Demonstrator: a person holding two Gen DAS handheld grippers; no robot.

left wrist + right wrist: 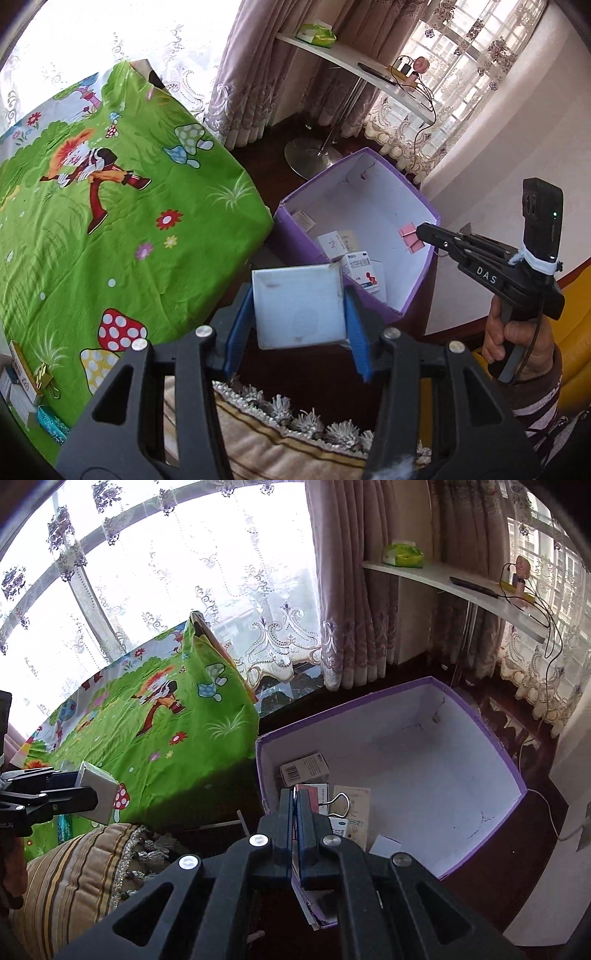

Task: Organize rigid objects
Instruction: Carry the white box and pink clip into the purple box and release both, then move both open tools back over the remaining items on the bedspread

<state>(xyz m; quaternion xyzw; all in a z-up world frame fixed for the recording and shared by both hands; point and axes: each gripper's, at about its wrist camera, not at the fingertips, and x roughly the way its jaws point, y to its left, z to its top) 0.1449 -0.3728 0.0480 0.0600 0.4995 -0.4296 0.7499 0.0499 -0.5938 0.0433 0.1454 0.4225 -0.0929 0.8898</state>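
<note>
Holding a white box [301, 306] by its flat sides, the left gripper [298, 314] was near the purple bin [424, 266], the box looking light and stiff, while the right gripper [297, 805] pinched a binder clip [338, 805].

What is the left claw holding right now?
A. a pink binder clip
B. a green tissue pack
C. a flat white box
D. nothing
C: in the left wrist view the left claw has its blue pads pressed on both sides of a flat white box, short of the purple bin.
</note>
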